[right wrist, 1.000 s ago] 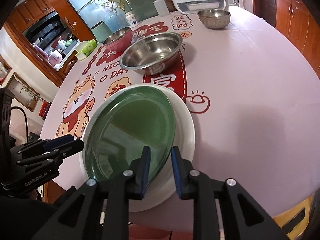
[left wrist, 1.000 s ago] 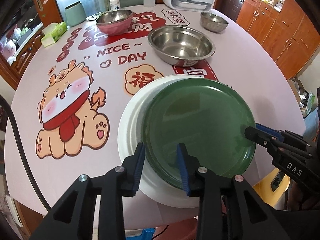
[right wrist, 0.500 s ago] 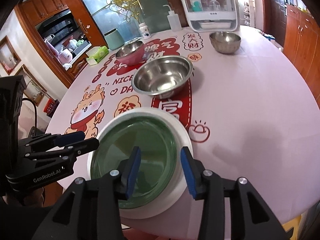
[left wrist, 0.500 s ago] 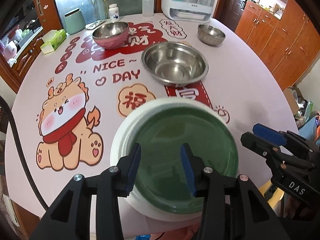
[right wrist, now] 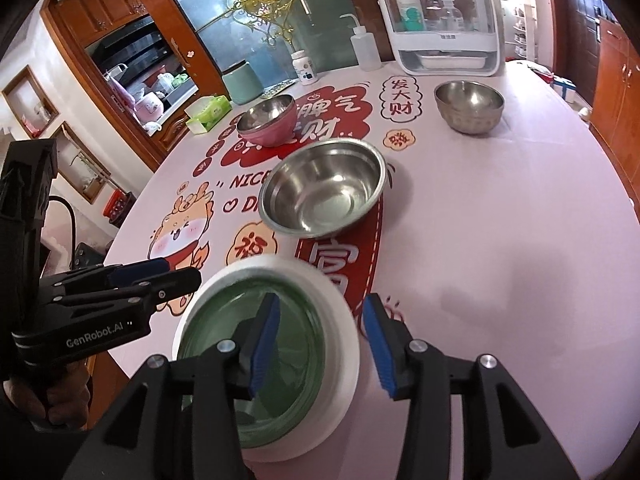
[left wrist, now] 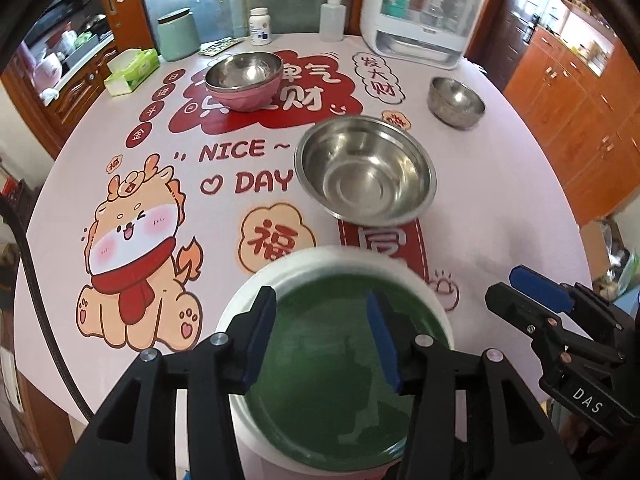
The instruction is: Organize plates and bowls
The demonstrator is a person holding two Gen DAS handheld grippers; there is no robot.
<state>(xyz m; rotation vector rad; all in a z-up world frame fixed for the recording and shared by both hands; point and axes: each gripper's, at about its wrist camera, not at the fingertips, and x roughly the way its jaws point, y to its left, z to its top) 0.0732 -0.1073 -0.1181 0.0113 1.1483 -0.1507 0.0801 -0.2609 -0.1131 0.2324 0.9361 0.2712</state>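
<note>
Both grippers, left (left wrist: 322, 344) and right (right wrist: 320, 346), fingers apart, empty. Green plate (left wrist: 332, 392) nested on white plate (left wrist: 416, 280) at worktop's (left wrist: 500, 200) six-o'clock edge; a nudge risks toppling.

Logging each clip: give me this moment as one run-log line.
stage: plates stacked | green plate on white plate | left claw open, empty | right claw open, empty | steel bowl untouched

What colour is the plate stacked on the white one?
Dark green plate; clearest in the left wrist view.
</note>
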